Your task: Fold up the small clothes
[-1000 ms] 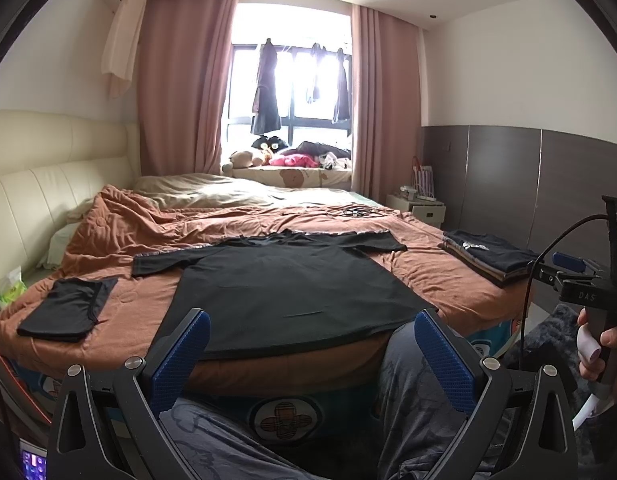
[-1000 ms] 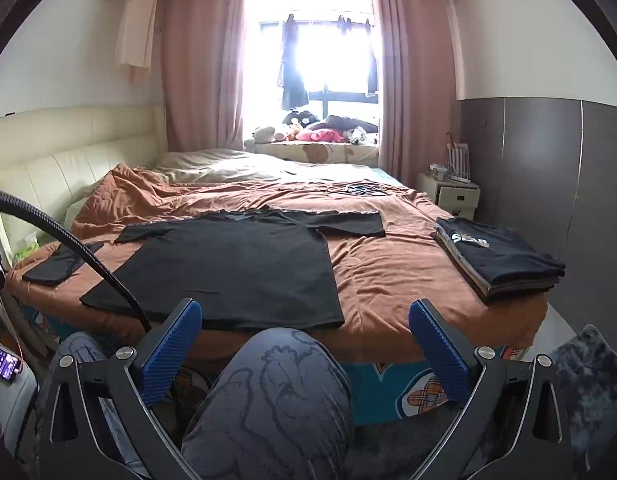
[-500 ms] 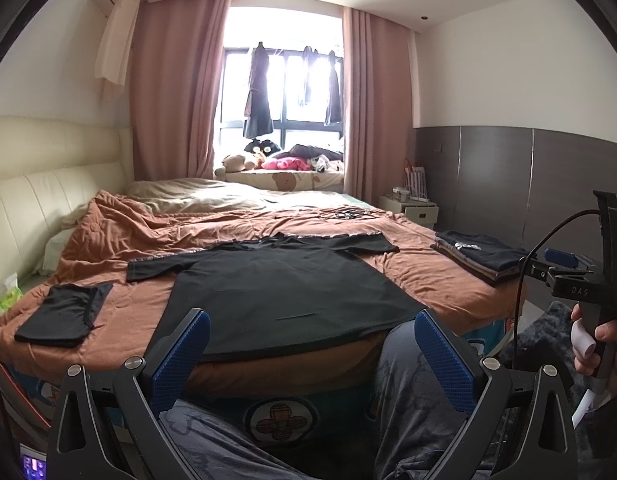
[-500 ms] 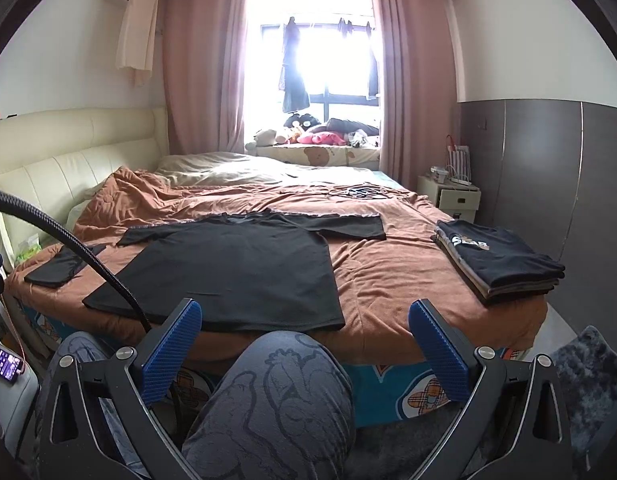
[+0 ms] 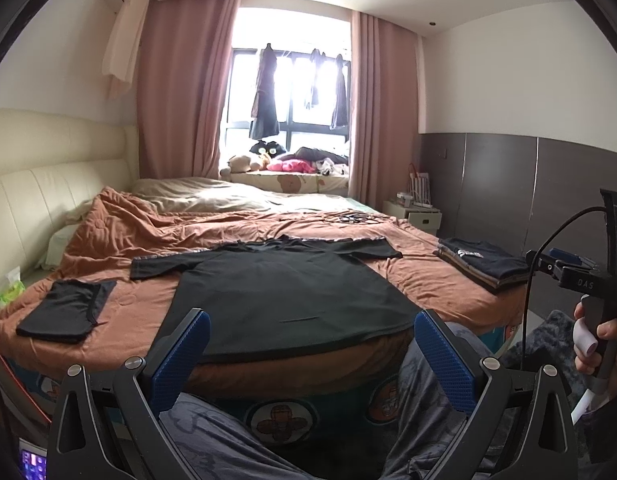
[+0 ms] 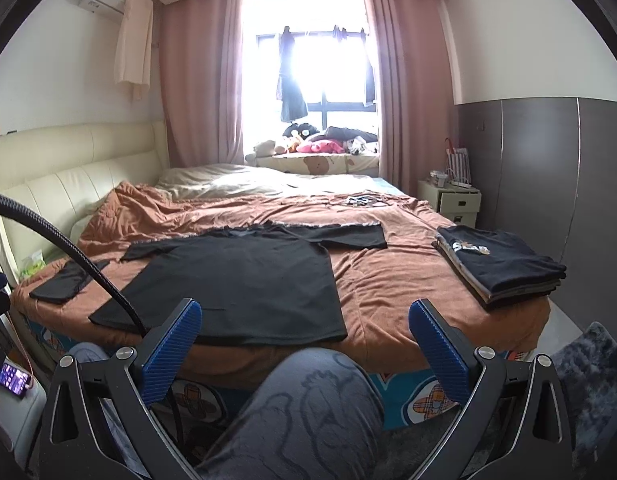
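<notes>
I am keeping both grippers back off the near edge of the bed (image 6: pixel 388 280), the left gripper (image 5: pixel 308 354) and right gripper (image 6: pixel 304 346) still spread wide and holding nothing. The black T-shirt (image 5: pixel 284 288) is lying flat where it was, sleeves out, near the edge. The left view is drifting slightly; the folded stack (image 6: pixel 500 272) is staying at the right.

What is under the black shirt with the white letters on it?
The black shirt with white letters tops a stack of folded clothes on the brown blanket. Only grey and dark edges show; what those clothes are is covered.
</notes>
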Demonstrator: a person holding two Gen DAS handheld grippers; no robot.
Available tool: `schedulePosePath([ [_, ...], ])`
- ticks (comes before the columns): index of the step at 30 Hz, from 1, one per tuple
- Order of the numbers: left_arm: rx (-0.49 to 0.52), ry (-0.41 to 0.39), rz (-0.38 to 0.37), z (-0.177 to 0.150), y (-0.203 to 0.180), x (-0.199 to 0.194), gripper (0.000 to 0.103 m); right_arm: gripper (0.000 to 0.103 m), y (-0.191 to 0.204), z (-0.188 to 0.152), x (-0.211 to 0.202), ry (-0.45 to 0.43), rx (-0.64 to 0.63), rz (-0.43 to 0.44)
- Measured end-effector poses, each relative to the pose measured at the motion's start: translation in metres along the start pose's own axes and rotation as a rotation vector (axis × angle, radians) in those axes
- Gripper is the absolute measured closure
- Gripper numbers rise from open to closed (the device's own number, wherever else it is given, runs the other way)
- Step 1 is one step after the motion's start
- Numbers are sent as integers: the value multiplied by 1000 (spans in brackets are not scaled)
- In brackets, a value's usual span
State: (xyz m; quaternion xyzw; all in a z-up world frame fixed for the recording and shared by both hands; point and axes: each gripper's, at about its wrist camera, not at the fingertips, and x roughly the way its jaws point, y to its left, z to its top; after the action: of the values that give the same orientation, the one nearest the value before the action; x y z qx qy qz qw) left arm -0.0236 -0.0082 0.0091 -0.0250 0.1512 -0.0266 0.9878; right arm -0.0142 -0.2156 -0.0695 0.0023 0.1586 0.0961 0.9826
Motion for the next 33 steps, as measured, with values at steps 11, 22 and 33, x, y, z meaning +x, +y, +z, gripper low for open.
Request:
schedulePosePath([
  [11, 15, 6, 34, 21, 20, 7, 0, 0, -10, 10, 4, -53, 23, 55],
  [22, 3, 21, 80, 36, 46, 54, 0, 0, -9, 11, 69, -35, 11, 54],
  [33, -65, 97, 120, 50, 112, 137, 0, 0, 23, 59, 176, 50, -25, 103],
])
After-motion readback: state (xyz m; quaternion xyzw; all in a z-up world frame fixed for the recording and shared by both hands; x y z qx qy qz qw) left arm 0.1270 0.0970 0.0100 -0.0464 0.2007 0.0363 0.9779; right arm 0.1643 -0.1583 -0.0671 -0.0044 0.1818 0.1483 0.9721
